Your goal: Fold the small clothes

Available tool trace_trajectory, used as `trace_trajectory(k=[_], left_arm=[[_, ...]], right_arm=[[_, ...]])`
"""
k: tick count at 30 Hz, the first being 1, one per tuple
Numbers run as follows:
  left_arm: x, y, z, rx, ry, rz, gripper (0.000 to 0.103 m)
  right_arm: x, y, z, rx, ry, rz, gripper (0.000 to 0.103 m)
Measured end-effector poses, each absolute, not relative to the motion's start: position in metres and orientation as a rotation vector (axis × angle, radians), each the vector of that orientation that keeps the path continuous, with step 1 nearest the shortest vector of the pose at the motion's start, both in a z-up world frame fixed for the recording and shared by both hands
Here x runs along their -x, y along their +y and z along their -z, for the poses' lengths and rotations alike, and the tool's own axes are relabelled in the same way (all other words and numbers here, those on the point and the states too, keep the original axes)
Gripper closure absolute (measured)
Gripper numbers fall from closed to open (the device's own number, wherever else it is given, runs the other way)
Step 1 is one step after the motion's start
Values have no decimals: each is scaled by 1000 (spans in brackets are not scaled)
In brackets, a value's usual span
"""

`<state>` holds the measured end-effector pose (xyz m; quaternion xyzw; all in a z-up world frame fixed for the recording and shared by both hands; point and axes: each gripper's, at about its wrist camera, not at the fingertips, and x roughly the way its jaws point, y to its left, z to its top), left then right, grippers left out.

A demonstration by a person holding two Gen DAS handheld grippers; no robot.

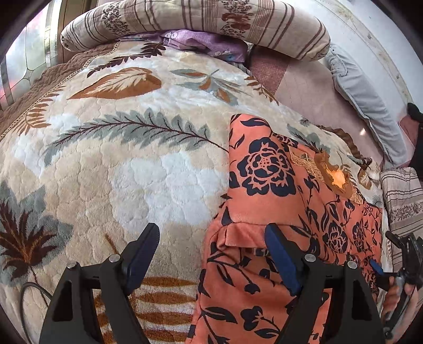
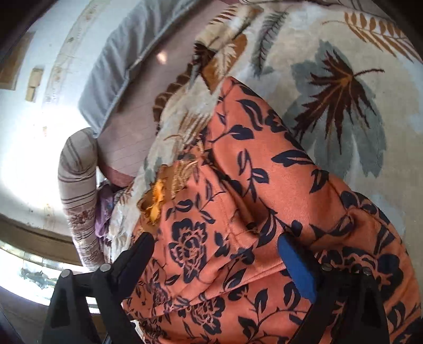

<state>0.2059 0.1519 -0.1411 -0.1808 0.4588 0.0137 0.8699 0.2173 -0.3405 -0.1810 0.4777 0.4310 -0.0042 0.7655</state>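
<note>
**Both jaws open over the garment, next fold not gripped yet**

Orange floral garment [image 1: 267,190] lies on the bed, on the leaf-print blanket [image 1: 127,148], partly folded from the look of the doubled edges and layered hems. Its near end sits under my tools.

My left hand-held gripper [image 1: 211,254]: jaws apart, nothing clamped. One finger is over the garment's left edge, the other over bare blanket. My right hand-held gripper [image 2: 218,254]: jaws apart too, straddling cloth, pads not pressing on it as far as I can see.

My read: between folds, lining up for the next grab. Next move needs both tools down on the near hem, each pinching all layers together, then lift and carry the edge across evenly. Risk: plush blanket pile getting caught in the pinch, or only the top layer coming up.

Surroundings: striped quilt roll [image 1: 201,23] at the far end of the bed with purple cloth [image 1: 201,42] under it, grey pillow [image 1: 364,103] along the pale wall [image 2: 34,148]. A pinkish sheet [image 1: 304,87] shows beyond the blanket.
</note>
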Motion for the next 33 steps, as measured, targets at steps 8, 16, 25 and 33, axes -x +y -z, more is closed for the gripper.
trace_trajectory(k=[8,16,25,33], left_arm=[[-216,152,133,346,921,-9,21],[-249,127,135,255,966,-2,20],[-257,118,158,194,1042,-34,17],[-252,122,155,212,1052,-23,17]], right_arm=[[-231,-311,120,-674,883,60,93],[-209,-328,178,-497,962,149,90],[-214,-348,158,-767,921,-73,4],[-247,-294,160,-472,1150,-44,92]])
